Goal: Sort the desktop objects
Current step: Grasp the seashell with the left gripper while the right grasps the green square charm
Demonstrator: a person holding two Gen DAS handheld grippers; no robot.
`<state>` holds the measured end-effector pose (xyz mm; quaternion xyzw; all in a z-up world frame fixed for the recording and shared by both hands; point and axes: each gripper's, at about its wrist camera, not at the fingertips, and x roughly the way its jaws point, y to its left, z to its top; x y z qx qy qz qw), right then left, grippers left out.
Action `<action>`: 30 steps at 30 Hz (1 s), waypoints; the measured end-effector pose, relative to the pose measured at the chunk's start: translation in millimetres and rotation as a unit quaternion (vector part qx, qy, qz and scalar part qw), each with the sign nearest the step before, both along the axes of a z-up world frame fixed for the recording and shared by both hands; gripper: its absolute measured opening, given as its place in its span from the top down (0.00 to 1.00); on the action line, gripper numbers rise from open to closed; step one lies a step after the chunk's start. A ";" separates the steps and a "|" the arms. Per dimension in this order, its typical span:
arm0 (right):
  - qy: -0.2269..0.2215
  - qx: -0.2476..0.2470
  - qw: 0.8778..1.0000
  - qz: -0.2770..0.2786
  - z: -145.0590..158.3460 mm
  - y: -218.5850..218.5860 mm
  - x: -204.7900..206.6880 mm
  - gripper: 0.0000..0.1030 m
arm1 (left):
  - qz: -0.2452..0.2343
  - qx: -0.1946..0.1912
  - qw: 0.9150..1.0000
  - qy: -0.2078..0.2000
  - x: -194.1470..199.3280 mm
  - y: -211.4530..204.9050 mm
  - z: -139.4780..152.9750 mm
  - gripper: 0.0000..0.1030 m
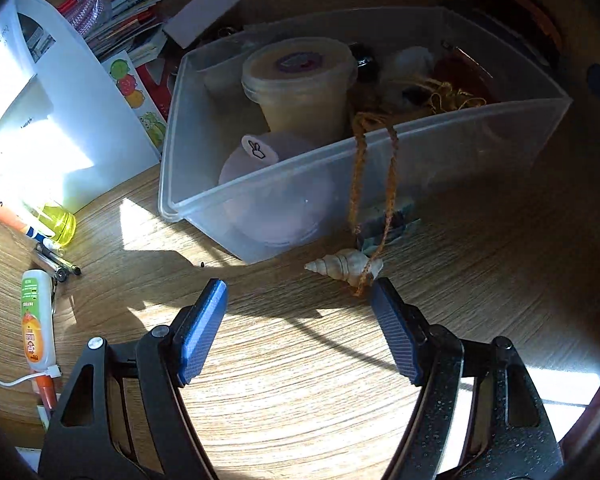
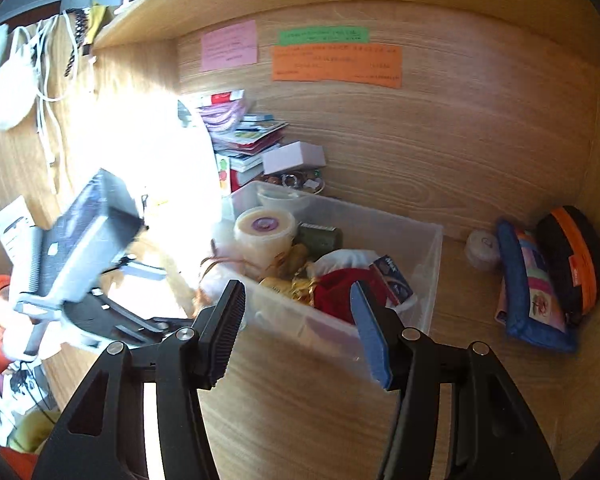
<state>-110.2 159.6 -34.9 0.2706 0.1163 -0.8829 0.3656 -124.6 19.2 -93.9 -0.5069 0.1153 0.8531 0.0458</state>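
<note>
A clear plastic bin (image 1: 440, 148) stands on the wooden desk, holding a cream lidded tub (image 1: 300, 80), a lilac tub (image 1: 276, 192) and small items. An orange cord (image 1: 358, 184) hangs over its near wall down to a spiral seashell (image 1: 346, 266) and a dark stone (image 1: 386, 228) on the desk. My left gripper (image 1: 298, 300) is open, low over the desk, just short of the shell. My right gripper (image 2: 298, 300) is open and empty above the bin's near wall (image 2: 324, 332). The left gripper's body (image 2: 80, 248) shows at the left in the right wrist view.
A white paper holder (image 1: 60, 92) and stacked cards (image 1: 124, 20) stand left of the bin. A glue bottle (image 1: 36, 320), pens (image 1: 56, 264) and a yellow cap (image 1: 58, 222) lie at the left. Pouches (image 2: 540, 280) lean in the right corner. Sticky notes (image 2: 336, 60) hang on the back wall.
</note>
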 end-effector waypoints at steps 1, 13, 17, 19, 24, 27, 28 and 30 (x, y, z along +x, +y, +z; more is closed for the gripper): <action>0.000 0.005 1.000 0.001 -2.2 -0.7 3.7 0.50 | -0.001 0.003 1.000 0.005 0.1 0.6 0.1 0.28; -0.048 0.052 0.997 0.005 -42.9 -16.1 1.5 0.50 | -0.019 0.067 0.997 0.012 -4.2 0.9 -3.9 0.35; -0.062 0.060 0.996 0.012 -51.5 -23.3 -1.5 0.50 | -0.021 0.082 0.996 0.021 -0.9 -4.3 -3.3 0.47; -0.063 0.064 0.996 0.017 -53.9 -28.9 -2.3 0.50 | -0.021 0.084 0.996 0.028 1.4 -6.4 -3.2 0.51; -0.073 0.077 0.994 0.029 -61.9 -48.3 -4.1 0.50 | -0.015 0.098 0.994 0.038 5.8 -15.7 -1.9 0.61; -0.083 0.087 0.992 0.032 -69.1 -61.4 -6.8 0.50 | -0.012 0.104 0.994 0.042 7.2 -30.0 -1.5 0.61; -0.087 0.089 0.992 0.033 -71.4 -66.3 -8.1 0.50 | -0.014 0.110 0.993 0.044 14.3 -49.1 -0.5 0.61; -0.096 0.093 0.991 0.029 -76.0 -75.8 -11.3 0.50 | -0.008 0.119 0.992 0.045 13.8 -61.0 -1.0 0.61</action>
